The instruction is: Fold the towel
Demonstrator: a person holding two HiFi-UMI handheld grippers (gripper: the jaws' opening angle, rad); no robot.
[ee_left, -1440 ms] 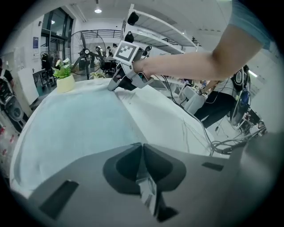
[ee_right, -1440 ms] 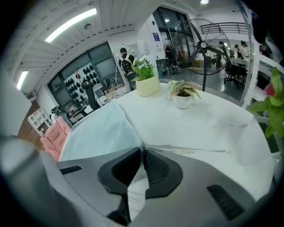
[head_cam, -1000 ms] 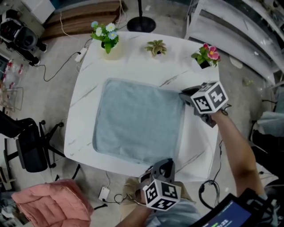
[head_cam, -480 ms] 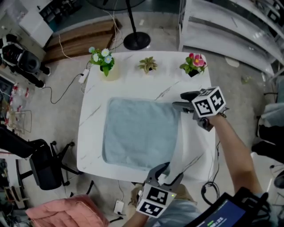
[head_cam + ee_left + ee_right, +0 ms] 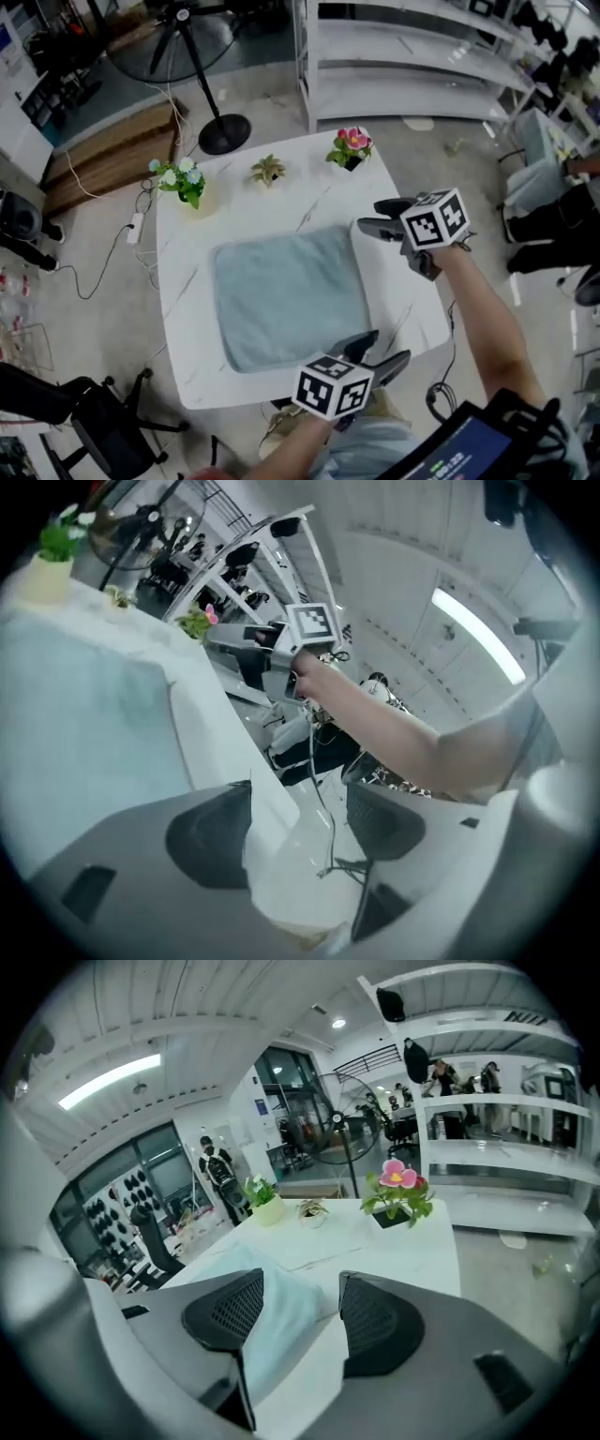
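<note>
Your left gripper and right gripper have just been opening, both empty; regrasp the towel for the next fold.

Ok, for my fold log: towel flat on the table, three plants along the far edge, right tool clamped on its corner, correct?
No: the right tool is open, its jaws have just been opening, nothing between them, per the right gripper view. The towel, table and three plants are right.
</note>
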